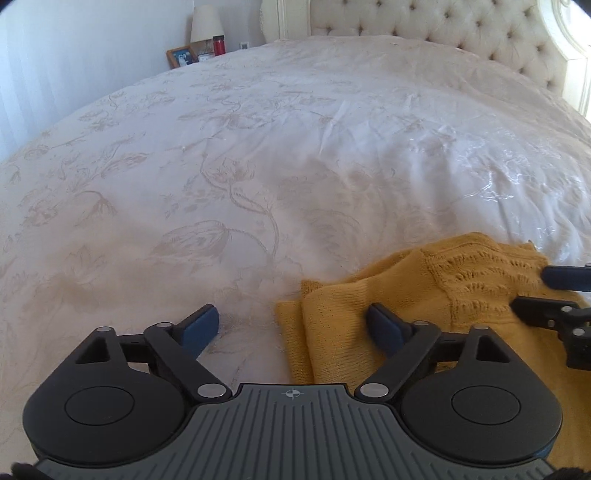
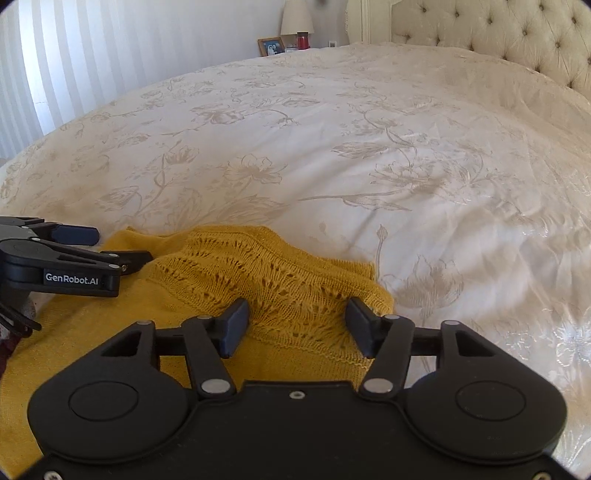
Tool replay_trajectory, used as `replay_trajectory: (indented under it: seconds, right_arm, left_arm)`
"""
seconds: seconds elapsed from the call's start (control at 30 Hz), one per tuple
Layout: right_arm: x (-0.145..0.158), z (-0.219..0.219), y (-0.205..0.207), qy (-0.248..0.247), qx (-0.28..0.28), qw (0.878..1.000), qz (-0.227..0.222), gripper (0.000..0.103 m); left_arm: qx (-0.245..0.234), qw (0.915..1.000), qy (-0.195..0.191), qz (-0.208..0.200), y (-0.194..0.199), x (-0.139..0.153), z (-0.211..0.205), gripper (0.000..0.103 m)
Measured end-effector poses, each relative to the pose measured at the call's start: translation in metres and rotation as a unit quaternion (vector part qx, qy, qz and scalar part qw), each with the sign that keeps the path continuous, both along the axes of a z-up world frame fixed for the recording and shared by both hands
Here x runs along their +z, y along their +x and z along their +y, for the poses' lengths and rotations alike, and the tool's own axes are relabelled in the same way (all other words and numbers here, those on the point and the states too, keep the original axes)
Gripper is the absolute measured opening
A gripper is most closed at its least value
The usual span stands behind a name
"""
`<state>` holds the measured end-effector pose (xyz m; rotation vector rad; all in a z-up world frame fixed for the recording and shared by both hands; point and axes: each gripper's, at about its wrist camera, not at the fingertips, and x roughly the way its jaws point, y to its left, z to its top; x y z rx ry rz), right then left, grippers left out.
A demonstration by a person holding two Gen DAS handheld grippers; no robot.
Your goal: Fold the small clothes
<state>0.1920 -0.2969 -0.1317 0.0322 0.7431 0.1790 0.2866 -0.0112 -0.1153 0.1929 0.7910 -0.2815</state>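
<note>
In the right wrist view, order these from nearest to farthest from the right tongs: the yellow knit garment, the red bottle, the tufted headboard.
1. Yellow knit garment: directly under the open right tongs.
2. Tufted headboard: far end of the bed, upper right.
3. Red bottle: beyond the bed's far side, beside the lamp.

L gripper (image 1: 293, 328) wide open, straddling mustard knit (image 1: 406, 295) edge on bedspread (image 1: 221, 166).

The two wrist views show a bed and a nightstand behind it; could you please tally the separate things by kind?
Yellow knit garment: 1
Grippers: 2, left gripper and right gripper, both open
Lamp: 1
Red bottle: 1
Picture frame: 1
Bed: 1
Total: 7
</note>
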Motion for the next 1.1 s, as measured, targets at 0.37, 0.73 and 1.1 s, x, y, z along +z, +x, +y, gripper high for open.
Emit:
replay_trajectory:
  seconds: [0.37, 0.73, 1.1]
  right_arm:
    - [0.034, -0.026, -0.067, 0.049, 0.004, 0.999, 0.002, 0.076]
    - [0.019, -0.042, -0.160, 0.108, -0.044, 0.992, 0.042, 0.076]
    - [0.011, -0.028, -0.186, 0.050, -0.036, 0.997, 0.035, 0.076]
  left_arm:
    - [-0.026, 0.9987, -0.045, 0.005, -0.049, 0.038, 0.017, 0.087]
    - [-0.004, 0.9862, -0.124, 0.109, -0.126, 0.018, 0.049, 0.087]
    - [-0.009, 0.9832, -0.135, 0.123, -0.141, 0.007, 0.042, 0.088]
